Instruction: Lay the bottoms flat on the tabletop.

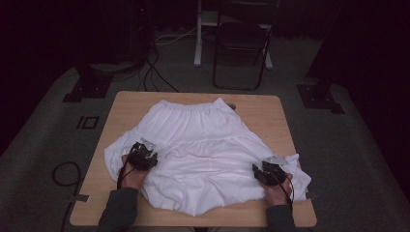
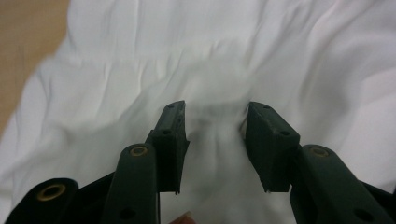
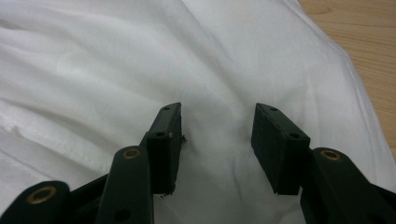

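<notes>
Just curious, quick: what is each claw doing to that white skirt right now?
Left gripper: open over the skirt, gripping nothing.
Right gripper: open over the skirt, gripping nothing.

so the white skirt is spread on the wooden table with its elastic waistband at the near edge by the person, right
Not quite. The white skirt is spread on the wooden table, but its elastic waistband lies at the far edge, away from the person; the wide hem is the part nearest them. The high view shows it.
</notes>
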`<state>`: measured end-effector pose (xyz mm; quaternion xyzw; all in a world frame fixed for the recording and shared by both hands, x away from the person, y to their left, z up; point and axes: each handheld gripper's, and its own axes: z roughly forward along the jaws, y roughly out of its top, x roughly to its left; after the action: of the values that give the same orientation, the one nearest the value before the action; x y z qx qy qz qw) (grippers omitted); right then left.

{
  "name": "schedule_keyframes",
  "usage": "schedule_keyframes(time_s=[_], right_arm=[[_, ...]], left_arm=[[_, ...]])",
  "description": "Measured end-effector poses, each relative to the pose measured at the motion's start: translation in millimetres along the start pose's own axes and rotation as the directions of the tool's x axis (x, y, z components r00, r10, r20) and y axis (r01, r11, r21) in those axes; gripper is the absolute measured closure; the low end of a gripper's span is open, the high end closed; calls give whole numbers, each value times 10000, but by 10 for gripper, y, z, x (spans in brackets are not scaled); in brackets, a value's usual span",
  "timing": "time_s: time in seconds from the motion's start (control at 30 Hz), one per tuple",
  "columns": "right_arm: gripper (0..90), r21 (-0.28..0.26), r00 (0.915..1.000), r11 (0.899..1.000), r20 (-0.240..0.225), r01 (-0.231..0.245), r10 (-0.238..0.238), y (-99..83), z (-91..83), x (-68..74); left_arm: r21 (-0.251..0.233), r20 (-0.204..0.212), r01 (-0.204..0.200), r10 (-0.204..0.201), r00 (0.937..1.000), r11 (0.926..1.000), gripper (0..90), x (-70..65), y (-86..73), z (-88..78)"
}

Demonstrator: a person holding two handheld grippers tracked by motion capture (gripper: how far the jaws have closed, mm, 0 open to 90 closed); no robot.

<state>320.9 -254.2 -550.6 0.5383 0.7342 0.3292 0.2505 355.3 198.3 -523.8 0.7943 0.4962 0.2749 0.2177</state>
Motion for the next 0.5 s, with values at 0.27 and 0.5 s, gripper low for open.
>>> schedule_keyframes(time_s=[0.27,0.5], right_arm=[[504,227,10000,9997,57,34,-35,-1,-33,4],[485,865,9986,9949,84,511,-520,-79,-220,-4]], left_arm=[[205,89,127,-129,9999,9997,837,152,-351,-175],[20,59,734,-734,9973,9973,864,264,-680,-461]])
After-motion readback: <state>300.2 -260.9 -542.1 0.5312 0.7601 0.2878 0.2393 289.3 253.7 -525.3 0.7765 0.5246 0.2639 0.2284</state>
